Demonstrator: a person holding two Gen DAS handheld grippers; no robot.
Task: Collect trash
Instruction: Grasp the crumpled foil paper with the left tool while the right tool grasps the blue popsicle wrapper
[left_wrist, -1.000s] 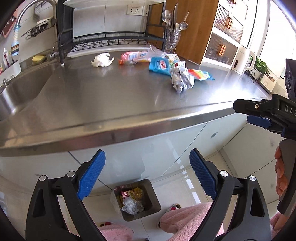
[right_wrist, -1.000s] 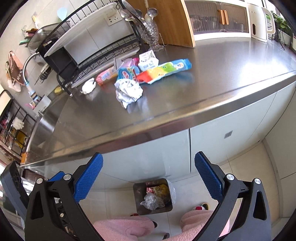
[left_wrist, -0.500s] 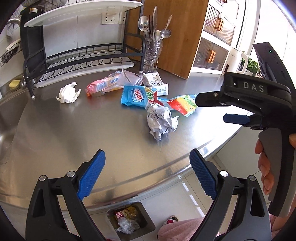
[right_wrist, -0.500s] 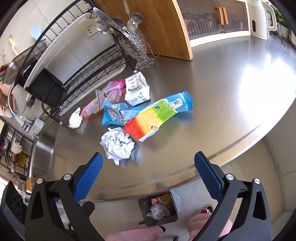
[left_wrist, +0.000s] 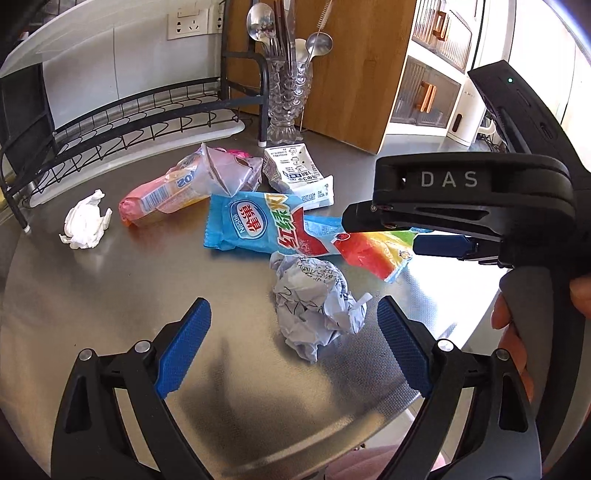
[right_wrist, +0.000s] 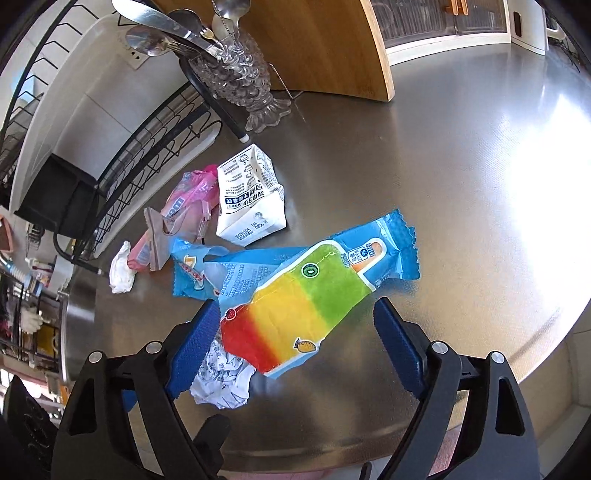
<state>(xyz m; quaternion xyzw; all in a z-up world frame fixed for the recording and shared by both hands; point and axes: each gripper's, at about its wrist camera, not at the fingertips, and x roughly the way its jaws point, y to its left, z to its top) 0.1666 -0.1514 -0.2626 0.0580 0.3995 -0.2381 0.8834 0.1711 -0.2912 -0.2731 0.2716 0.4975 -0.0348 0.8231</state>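
Near the counter (left_wrist: 92, 295) front edge, left claw (left_wrist: 293, 341) spread before the crumpled paper ball (left_wrist: 314, 299); right claw (right_wrist: 291, 345) spread over the rainbow popsicle wrapper (right_wrist: 295, 317). Lower squarely, then close gently.

- one ball of crumpled paper (left_wrist: 317, 301);
- one white tissue wad (left_wrist: 85, 225);
- two blue ice-pop wrappers: one with a rainbow picture (right_wrist: 314, 295), one with red and green words (left_wrist: 258, 225);
- one pink wrapper (left_wrist: 173, 194);
- one small white carton (right_wrist: 251, 201);
- one glass holder (left_wrist: 290, 99) full of spoons and forks;
- one black wire dish rack (left_wrist: 122, 122);
- two grippers with blue pads: left (left_wrist: 293, 341), right (right_wrist: 293, 343)
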